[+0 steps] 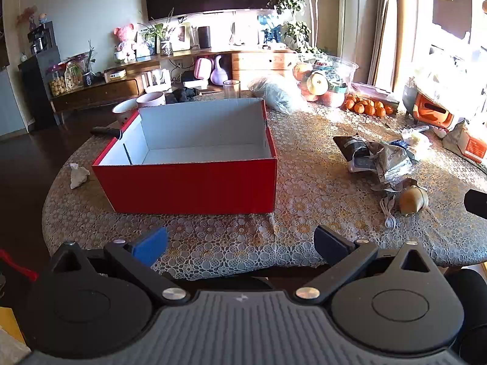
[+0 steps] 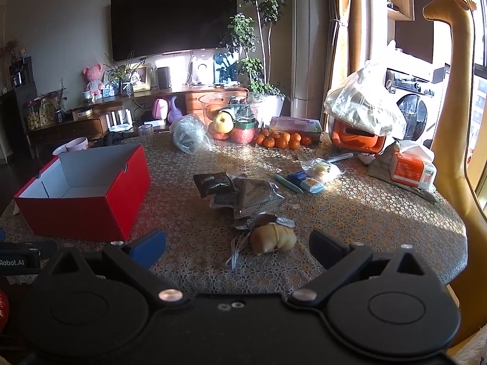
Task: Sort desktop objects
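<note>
We hold the left gripper (image 1: 240, 243) and right gripper (image 2: 237, 248) with fingers spread wide and gripping nothing, above the near table edge (image 2: 395, 228), the red box (image 1: 188, 182) open-topped at left, foil packets (image 2: 252, 197), a tan pouch (image 2: 274, 238) and white cable (image 2: 236, 251) scattered right of it.

I see the red box (image 1: 188, 182) standing open at the table's left, its white inside bare. To its right lies a heap of crumpled silver and black packets (image 2: 243, 194). Nearer sits a tan bun-shaped thing (image 2: 272, 238), with a white cable (image 2: 236, 251) just left of it.
</note>
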Tool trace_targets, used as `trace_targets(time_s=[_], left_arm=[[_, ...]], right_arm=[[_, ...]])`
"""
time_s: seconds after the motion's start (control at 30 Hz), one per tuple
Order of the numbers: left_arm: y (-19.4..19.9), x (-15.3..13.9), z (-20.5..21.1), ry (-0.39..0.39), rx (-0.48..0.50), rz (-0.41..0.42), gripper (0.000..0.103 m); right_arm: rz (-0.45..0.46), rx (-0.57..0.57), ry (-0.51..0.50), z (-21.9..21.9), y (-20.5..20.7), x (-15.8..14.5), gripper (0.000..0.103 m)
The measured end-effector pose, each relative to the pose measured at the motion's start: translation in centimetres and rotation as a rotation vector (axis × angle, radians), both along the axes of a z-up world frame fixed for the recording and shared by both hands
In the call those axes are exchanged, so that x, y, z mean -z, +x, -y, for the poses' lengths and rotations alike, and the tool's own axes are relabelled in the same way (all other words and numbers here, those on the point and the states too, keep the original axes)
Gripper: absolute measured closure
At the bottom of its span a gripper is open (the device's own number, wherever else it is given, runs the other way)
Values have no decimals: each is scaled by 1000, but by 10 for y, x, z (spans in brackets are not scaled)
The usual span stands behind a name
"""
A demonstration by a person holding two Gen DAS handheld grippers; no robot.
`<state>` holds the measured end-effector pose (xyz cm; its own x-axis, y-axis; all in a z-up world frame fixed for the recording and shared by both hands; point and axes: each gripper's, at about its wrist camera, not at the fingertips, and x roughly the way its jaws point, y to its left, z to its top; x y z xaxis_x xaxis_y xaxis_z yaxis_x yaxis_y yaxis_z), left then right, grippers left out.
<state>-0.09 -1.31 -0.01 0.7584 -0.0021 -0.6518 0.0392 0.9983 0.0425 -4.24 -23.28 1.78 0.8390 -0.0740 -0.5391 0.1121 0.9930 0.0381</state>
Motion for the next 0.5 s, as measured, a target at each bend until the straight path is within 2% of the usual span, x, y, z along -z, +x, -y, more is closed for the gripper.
trace_targets(time_s=[0.23,0.37,0.5], left_arm=[[7,1,5,3,12,10,0],[14,3,10,10,14,16,0],[22,4,17,16,35,34,0]], right_arm=[[26,-5,44,11,2,-1,0],[43,-44,124,22,4,1,0],[31,-44,150,31,10,4,0]])
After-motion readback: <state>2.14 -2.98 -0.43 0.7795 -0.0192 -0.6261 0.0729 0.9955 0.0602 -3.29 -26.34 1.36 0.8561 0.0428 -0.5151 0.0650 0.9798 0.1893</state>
